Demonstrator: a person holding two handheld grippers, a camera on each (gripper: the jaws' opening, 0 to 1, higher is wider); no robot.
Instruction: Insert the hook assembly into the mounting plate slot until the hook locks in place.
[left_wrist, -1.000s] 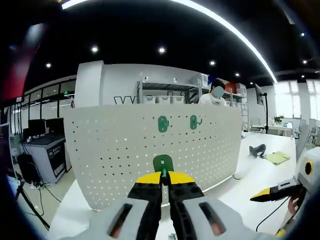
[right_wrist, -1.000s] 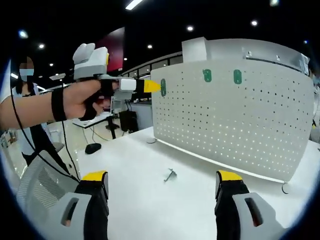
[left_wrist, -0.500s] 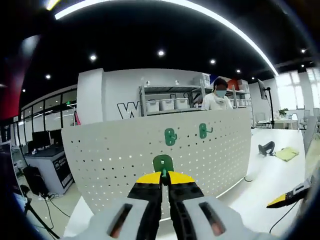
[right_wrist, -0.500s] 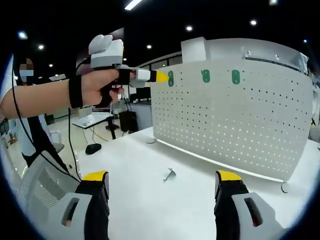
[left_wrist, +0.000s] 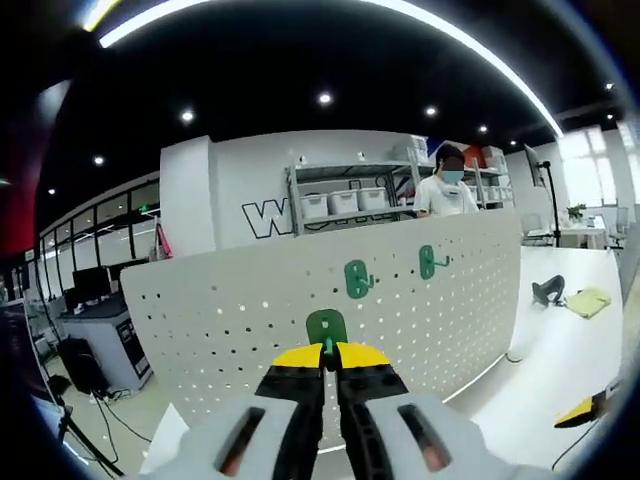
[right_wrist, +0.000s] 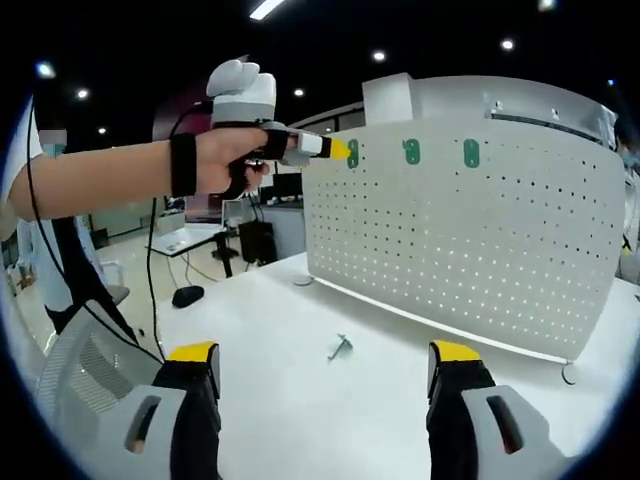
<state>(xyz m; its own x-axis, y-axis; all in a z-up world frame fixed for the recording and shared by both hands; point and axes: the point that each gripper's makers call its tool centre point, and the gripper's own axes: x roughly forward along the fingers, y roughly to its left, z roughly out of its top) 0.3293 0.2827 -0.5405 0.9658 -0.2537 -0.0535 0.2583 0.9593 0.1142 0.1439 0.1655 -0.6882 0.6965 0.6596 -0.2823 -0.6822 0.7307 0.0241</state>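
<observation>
A: What do the left tongs (left_wrist: 326, 352) hold?
B: Their yellow-tipped jaws are pinched on a small green plastic hook assembly (left_wrist: 326, 327), raised in front of the white perforated metal mounting plate (left_wrist: 250, 310). From the right gripper view, a hand (right_wrist: 232, 158) carries those tongs (right_wrist: 345, 150) to the plate's upper left edge, with the green piece (right_wrist: 353, 153) right at the plate face (right_wrist: 480, 260); I cannot tell if it touches.
A: Anything already on the plate?
B: Two more green hooks (right_wrist: 411, 151) (right_wrist: 471, 153) sit along the top rows, right of the held one.
A: And the right tongs (right_wrist: 325, 352)?
B: Spread wide and holding nothing, low over the white counter (right_wrist: 270, 330). A small grey metal hook (right_wrist: 340, 348) lies loose on the counter between them, in front of the plate's bottom edge
</observation>
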